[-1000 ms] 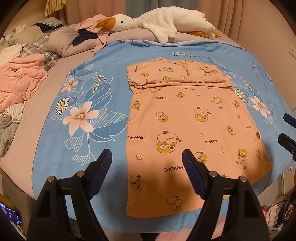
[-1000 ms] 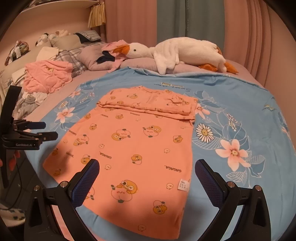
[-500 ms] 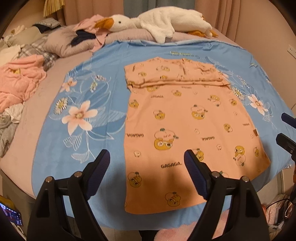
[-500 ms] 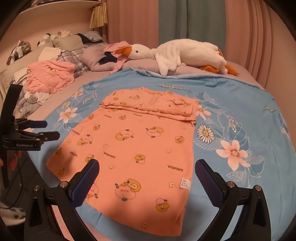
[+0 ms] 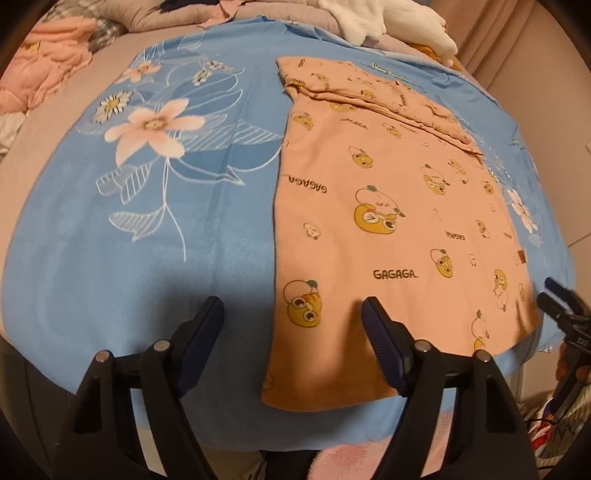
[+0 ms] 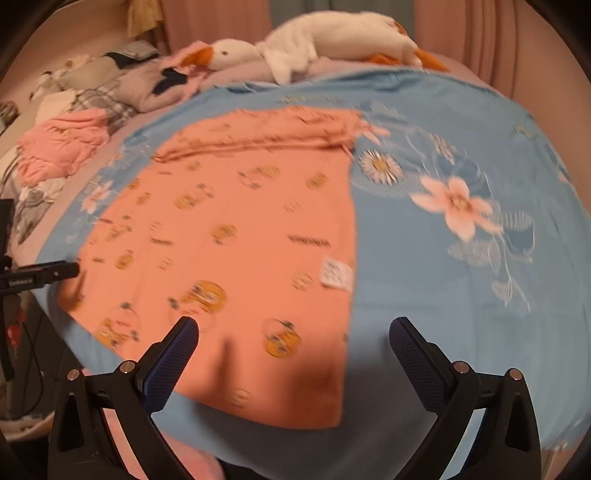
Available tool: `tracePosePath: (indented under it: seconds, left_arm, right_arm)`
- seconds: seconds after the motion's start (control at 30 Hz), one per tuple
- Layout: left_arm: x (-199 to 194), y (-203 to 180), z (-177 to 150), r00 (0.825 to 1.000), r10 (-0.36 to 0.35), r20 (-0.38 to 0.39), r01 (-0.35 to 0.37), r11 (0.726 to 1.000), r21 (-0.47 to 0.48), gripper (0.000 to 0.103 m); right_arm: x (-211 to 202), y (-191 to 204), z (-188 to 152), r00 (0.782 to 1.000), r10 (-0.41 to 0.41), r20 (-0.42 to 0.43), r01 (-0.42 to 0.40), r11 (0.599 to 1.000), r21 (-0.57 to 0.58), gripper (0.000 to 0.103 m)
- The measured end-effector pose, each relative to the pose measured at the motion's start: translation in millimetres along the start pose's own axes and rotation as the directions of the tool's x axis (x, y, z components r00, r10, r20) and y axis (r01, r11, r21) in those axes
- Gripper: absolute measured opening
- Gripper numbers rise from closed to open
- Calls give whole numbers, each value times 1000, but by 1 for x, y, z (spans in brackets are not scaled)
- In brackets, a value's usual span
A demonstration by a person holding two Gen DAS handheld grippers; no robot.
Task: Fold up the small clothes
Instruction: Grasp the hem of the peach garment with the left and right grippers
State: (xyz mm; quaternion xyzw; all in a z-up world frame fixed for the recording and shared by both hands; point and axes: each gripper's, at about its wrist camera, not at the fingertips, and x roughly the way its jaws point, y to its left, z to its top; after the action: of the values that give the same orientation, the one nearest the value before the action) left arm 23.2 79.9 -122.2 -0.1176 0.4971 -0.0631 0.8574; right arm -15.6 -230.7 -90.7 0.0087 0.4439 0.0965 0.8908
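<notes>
The peach garment [image 5: 399,206] is soft matt knit cloth, printed with cartoon ducks and lettering. The blue floral bedspread [image 5: 147,240] under it looks like smooth, faintly napped fabric. The plush goose [image 6: 325,37] is fluffy pile. Each gripper has matt black plastic arms, shiny metal pins and ribbed dark blue rubbery pads [image 6: 170,365].

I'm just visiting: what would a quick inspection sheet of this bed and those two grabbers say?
Surface: blue floral sheet over the bed.
Job's things: orange garment lying flat, its far end folded over.
Clutter: plush goose, pink clothes, plaid bedding.
Grippers: left gripper open, jaws just closing a little, nothing between them; right gripper open, over the garment's near hem.
Cables: dark cable beside the bed.
Surroundings: curtains.
</notes>
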Motion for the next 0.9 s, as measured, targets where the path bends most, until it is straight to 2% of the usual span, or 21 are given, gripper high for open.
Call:
tracePosePath:
  seconds: [0.07,0.13,0.2,0.27,0.33,0.37,0.4,0.43,0.47,0.5,0.57,0.7,0.77,0.9]
  left_arm:
    - [0,0,-1,1000,-7,10,7,1000,2,75]
    - [0,-1,-1,1000,-12,19,12,1000,16,64]
    - [1,-2,-2,1000,-25,15,25,999,29,43]
    - [1,-1,-3,999,-40,13,39,999,33,36]
    - [2,1,-2,998,-56,9,56,998,24,24]
    - [2,1,-2,997,-81,5,81,997,14,12]
    - [3,2,-2,995,-100,0,100,995,5,7]
    - [3,2,-2,993,-114,1,114,993,-2,7]
    - [2,0,-2,992,-126,1,126,992,-3,6]
    - [2,-1,-2,990,-142,-1,142,990,-4,5]
    - [-1,1,0,980,-198,-1,198,979,-39,5]
    - [-13,2,7,957,-288,30,289,953,-89,4]
    - [-22,0,12,937,-343,63,348,933,-94,4]
    - [-33,-3,27,910,-403,97,412,904,-114,4]
  right_arm:
    - [6,-6,-4,1000,4,-19,-4,1000,23,103]
    - [13,-12,-10,999,13,-43,-11,999,36,103]
    - [18,-14,-15,998,18,-64,-15,999,43,96]
    - [18,-13,-19,998,19,-52,-18,1000,22,93]
    - [16,-15,-19,999,37,-38,-36,999,18,82]
    - [15,-17,-18,999,45,-29,-45,999,20,69]
    - [14,-18,-17,998,59,-23,-58,998,24,47]
    - [14,-20,-15,996,84,-21,-83,996,33,33]
    - [13,-21,-14,995,97,-19,-96,995,41,14]
    - [13,-21,-13,994,108,-16,-107,993,48,9]
    - [13,-21,-11,989,145,-14,-144,988,63,5]
    - [2,-21,-4,967,253,40,-256,961,103,5]
    - [-8,-21,4,945,318,83,-326,938,116,5]
    - [-18,-21,22,901,407,151,-426,895,130,5]
